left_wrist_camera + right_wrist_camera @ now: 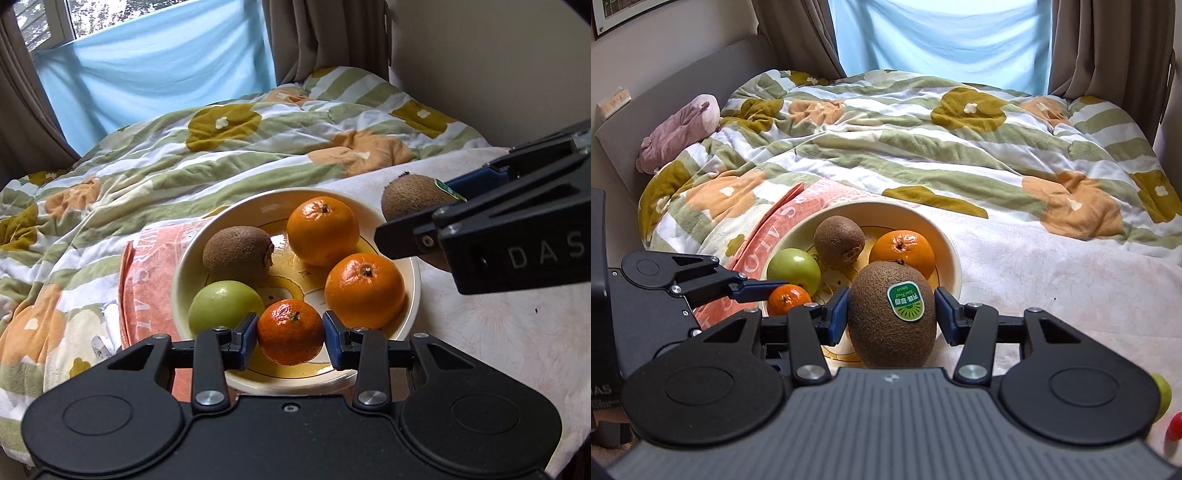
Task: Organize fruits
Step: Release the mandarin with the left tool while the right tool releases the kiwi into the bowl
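Bowl (413, 295) sat on pale cloth at the bed's edge, its far-left rim on a pink paper (155, 280). Inside: two oranges (364, 290), green apple (225, 304), bare kiwi (238, 253). I had R gripper (891, 311) clamped on a stickered kiwi (882, 332), held just outside bowl's near-right rim. L gripper (290, 339) closed on small mandarin (290, 332) over bowl's near edge; resting or lifted, can't tell.

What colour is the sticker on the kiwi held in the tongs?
Green with white lettering, on the brown kiwi in the right tongs; clearest in the right wrist view.
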